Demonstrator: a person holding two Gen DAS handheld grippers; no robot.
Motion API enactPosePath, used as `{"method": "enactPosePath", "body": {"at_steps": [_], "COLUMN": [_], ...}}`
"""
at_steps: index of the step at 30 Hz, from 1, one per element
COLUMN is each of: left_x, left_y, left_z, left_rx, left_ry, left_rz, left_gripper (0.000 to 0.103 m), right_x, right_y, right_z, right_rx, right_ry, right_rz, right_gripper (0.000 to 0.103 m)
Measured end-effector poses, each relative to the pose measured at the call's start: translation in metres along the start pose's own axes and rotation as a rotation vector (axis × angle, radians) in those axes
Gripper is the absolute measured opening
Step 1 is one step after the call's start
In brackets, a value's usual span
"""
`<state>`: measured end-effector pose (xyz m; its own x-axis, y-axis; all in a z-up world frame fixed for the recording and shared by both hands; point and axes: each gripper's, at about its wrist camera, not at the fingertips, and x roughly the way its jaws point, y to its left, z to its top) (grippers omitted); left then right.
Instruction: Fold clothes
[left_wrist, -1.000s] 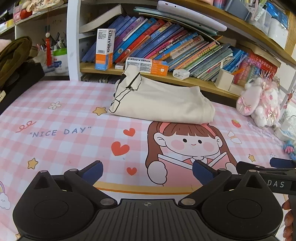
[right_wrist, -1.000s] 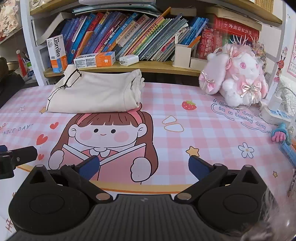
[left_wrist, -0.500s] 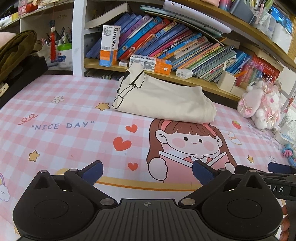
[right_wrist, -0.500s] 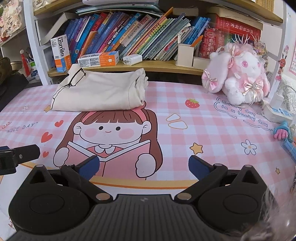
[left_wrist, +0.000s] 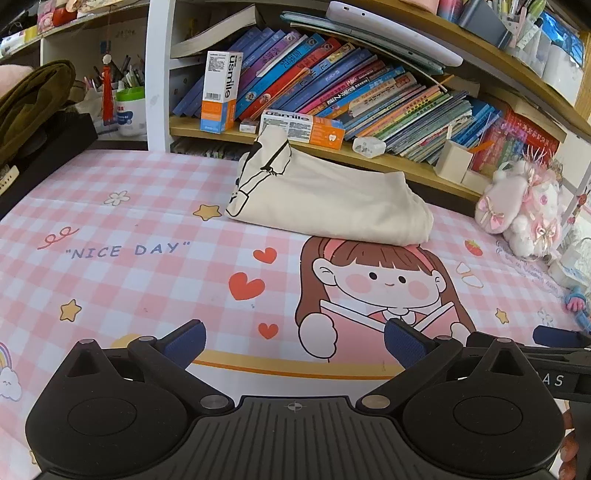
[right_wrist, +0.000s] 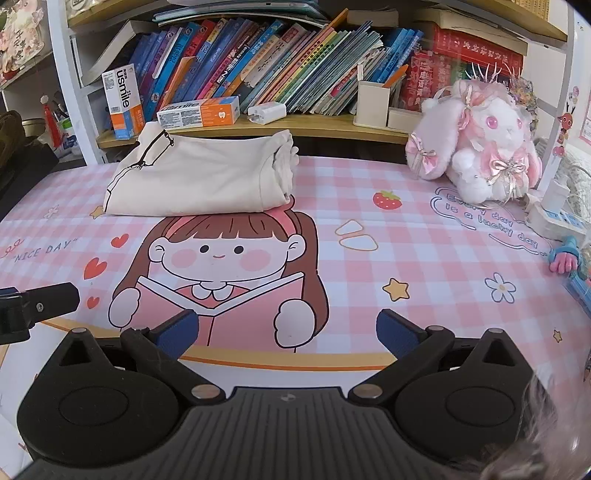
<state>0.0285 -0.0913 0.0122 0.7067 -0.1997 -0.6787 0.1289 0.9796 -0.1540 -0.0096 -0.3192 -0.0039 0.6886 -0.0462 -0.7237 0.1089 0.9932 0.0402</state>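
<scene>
At the far left, a dark olive bundle (left_wrist: 33, 99) and a black case (left_wrist: 48, 151) crowd the left edge of the pink checked table mat (left_wrist: 122, 280). From there the mat runs open and bare toward the right, past the "NICE DAY" lettering and the hearts, giving free room in the near and middle ground.

The left gripper (left_wrist: 293, 338) hangs low over the near edge of the mat, its blue-padded fingers (left_wrist: 184, 341) spread wide apart with nothing between them. Far ahead of it, slightly right of centre, lies the folded cream garment (left_wrist: 325, 199), a flat bundle with a black line print at its left end. It rests on the mat against the low wooden bookshelf (left_wrist: 406, 162), its near edge touching the top of the printed cartoon girl (left_wrist: 380, 284). It is well apart from both pairs of fingers.

The right gripper (right_wrist: 286, 328) sits just to the right of the left one, also low over the near edge, fingers (right_wrist: 397, 332) likewise parted and empty, over the girl's open book. In its view the cream garment (right_wrist: 199, 181) lies far and to the left.

Further right the mat stays clear through the strawberry and star prints until a pink plush rabbit (right_wrist: 480, 147) stands at the far right, with a white power strip (right_wrist: 554, 221) beside it along the right edge.
</scene>
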Motion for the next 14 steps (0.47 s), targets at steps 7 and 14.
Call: {"method": "enactPosePath", "body": {"at_steps": [7,14], "left_x": [-0.0021,0.0002], "left_y": [-0.0029,-0.0023], "left_z": [-0.0013,-0.0026], "left_rx": [0.04,0.029], "left_ry": [-0.023,-0.007], "left_rz": [-0.061,-0.065], "left_gripper": [0.103,0.103], "right_x": [0.0012,0.0031], "right_y": [0.0009,-0.0007], "right_z": [-0.0007,-0.0022], "right_rx": [-0.001,0.004], "right_ry": [0.011,0.021], "right_rz": [0.012,0.013], "right_gripper": [0.103,0.103]}}
